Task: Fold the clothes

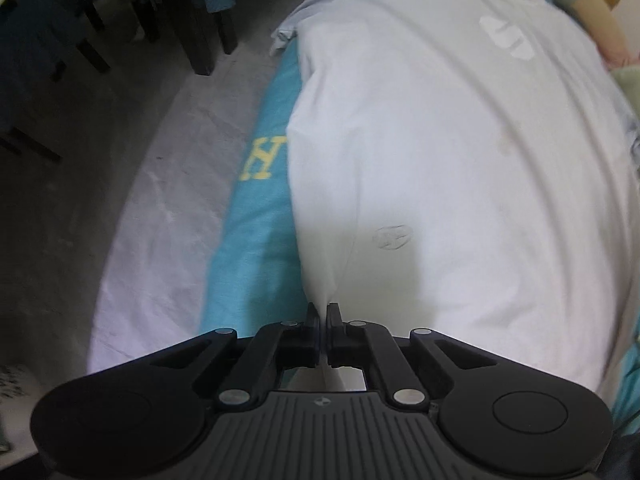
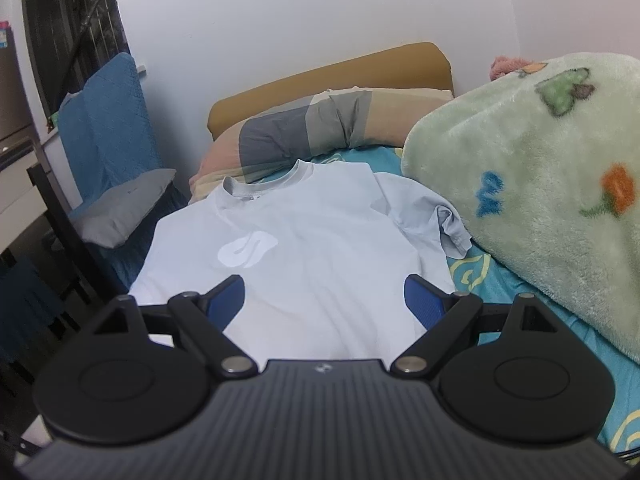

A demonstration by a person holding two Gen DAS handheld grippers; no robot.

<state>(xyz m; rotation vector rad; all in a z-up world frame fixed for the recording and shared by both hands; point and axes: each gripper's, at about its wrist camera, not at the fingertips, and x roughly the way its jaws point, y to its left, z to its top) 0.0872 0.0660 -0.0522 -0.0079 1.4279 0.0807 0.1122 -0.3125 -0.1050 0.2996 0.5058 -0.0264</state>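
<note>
A pale blue T-shirt [image 1: 440, 160] with a white logo [image 1: 508, 38] lies face up on the bed. My left gripper [image 1: 323, 314] points down at the shirt's lower left corner and is shut on a pinch of its edge, where the cloth gathers to a point between the fingers. In the right wrist view the same T-shirt [image 2: 320, 240] spreads out with its collar toward the pillows and one sleeve crumpled at the right. My right gripper [image 2: 324, 284] hovers open over the shirt's lower part, its blue pads wide apart with nothing between them.
A teal bed sheet [image 1: 256, 220] with yellow print shows beside the shirt, and the grey floor [image 1: 160, 200] and dark chair legs [image 1: 200, 20] lie past the bed's edge. A green fleece blanket [image 2: 540, 180] is piled at the right; pillows [image 2: 320, 124] lean against the headboard [image 2: 328, 80].
</note>
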